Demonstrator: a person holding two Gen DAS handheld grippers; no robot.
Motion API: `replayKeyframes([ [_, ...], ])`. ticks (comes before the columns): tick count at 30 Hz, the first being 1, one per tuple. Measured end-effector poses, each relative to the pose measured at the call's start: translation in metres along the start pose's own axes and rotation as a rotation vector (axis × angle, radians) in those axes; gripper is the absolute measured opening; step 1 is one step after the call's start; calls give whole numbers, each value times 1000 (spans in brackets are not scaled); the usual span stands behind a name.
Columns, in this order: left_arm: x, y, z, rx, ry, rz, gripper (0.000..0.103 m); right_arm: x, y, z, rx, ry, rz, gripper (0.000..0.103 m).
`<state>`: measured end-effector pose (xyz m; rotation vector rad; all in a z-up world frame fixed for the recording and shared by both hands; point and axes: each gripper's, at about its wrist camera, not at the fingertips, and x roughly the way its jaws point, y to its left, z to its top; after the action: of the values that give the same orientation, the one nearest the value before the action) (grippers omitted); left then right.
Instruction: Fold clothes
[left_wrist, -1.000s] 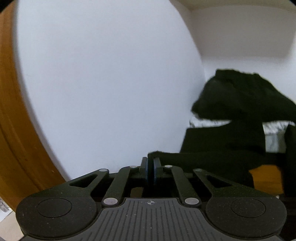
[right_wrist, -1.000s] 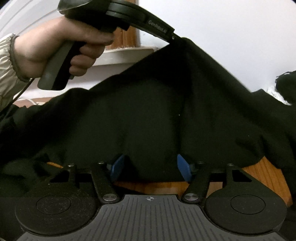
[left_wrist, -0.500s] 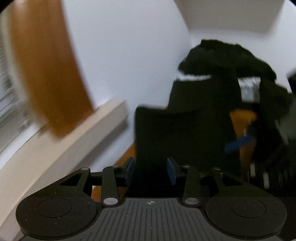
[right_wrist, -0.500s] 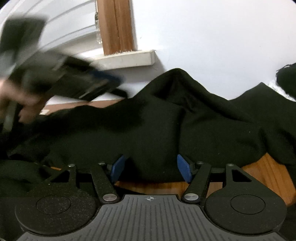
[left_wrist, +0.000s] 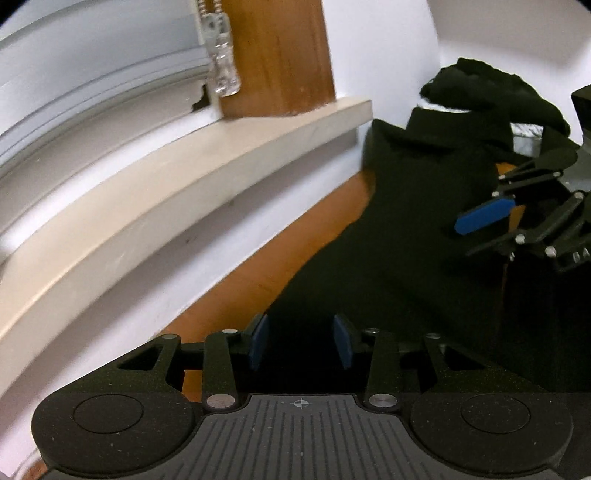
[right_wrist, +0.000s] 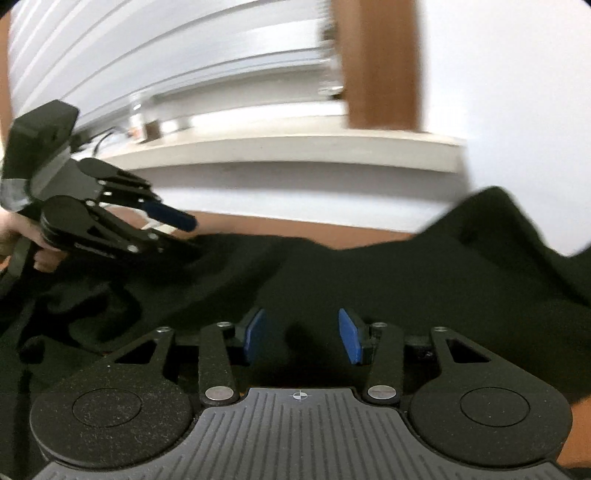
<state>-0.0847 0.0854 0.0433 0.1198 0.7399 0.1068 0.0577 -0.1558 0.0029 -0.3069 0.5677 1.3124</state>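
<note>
A black garment (left_wrist: 424, 221) lies rumpled on the wooden table (left_wrist: 236, 291). In the left wrist view my left gripper (left_wrist: 300, 343) hangs low over the garment's near edge, pads apart, with dark cloth under the gap and nothing pinched. In the right wrist view my right gripper (right_wrist: 301, 338) is closing, with a fold of the black garment (right_wrist: 406, 288) between its pads, which stand clear of it. The left gripper (right_wrist: 173, 229) shows at the left there, held by a hand (right_wrist: 40, 254). The right gripper (left_wrist: 480, 232) reaches in from the right.
A white wall with a pale window sill (left_wrist: 184, 177) and a brown wooden frame post (left_wrist: 273, 55) runs along the table's far side. Another dark heap of clothes (left_wrist: 491, 96) sits at the back right. Bare wood (right_wrist: 369, 236) shows between garment and wall.
The left gripper let go of the raised cloth, opened, and swung left and down. The lifted peak of the garment sank onto the table. The right gripper's jaws narrowed around a fold.
</note>
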Motion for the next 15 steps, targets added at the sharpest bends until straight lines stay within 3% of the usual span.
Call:
replayKeyframes([
  [3,-1,6,-9,-21,-2,-5,42,8,19,0,-32,21,27,47],
  [10,4,16,-24,-87,-31,-34,42,-3,41,-9,-104,82,-1,48],
  [15,7,24,-31,-133,-53,-52,43,-16,58,-15,-192,111,3,54],
])
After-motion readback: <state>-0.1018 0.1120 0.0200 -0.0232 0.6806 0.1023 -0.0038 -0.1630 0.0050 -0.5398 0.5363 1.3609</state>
